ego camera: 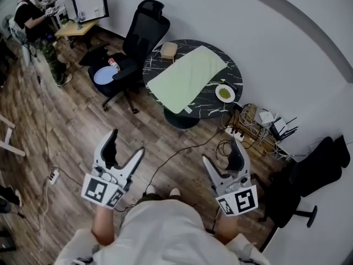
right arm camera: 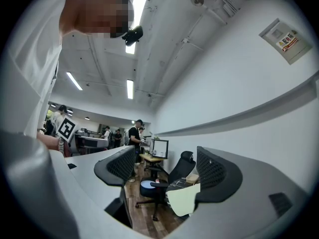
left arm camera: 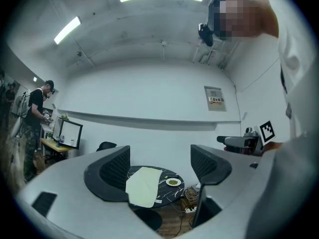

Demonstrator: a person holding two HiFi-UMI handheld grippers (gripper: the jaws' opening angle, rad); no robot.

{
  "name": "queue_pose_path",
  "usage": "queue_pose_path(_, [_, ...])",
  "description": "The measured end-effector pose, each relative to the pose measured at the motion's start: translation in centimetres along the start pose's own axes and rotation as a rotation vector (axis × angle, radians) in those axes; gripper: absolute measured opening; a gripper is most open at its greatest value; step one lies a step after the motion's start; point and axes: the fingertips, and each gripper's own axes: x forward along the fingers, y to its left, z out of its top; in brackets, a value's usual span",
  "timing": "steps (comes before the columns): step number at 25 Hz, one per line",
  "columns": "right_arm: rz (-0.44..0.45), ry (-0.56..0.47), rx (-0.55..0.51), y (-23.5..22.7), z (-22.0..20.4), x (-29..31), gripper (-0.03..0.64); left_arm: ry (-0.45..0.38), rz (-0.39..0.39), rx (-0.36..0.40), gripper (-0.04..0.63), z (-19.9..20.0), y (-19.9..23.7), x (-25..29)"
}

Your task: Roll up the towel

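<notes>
Towel [ego camera: 187,79] lies unrolled and flat across the round table [ego camera: 212,102], pale green on dark marble, covering most of the top. Its near corner seems to hang slightly over the table's edge, though the view is too distant to confirm this. A small plate [ego camera: 225,93] sits on the table just beside the towel's long edge, and a tan box [ego camera: 168,51] stands at the far end. Both limit how far the roll can travel without nudging them.

Left claw [ego camera: 127,142] and right claw [ego camera: 222,156] are held level, well apart from the table, each with jaws spread wide and nothing between them. In my judgement this is a ready posture before the approach, and the task is not yet started.

Bare floor [ego camera: 138,126] gives open room on the near side of the table. An office chair [ego camera: 132,43] crowds one side of the table, and cables [ego camera: 248,126] tangle on the floor at the other. The near edge therefore offers the cleanest access.
</notes>
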Motion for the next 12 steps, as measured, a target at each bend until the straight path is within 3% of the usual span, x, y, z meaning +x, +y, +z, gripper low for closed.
queue_pose_path(4, [0.006,0.029,-0.028,-0.3,-0.5,-0.4,0.342,0.014,0.010,0.001,0.350,-0.3,0.1,0.7])
queue_pose_path(12, [-0.023,0.086,-0.016,-5.6,-2.5,-3.8,0.342,0.035,0.069,-0.034,0.350,-2.0,-1.3,3.5])
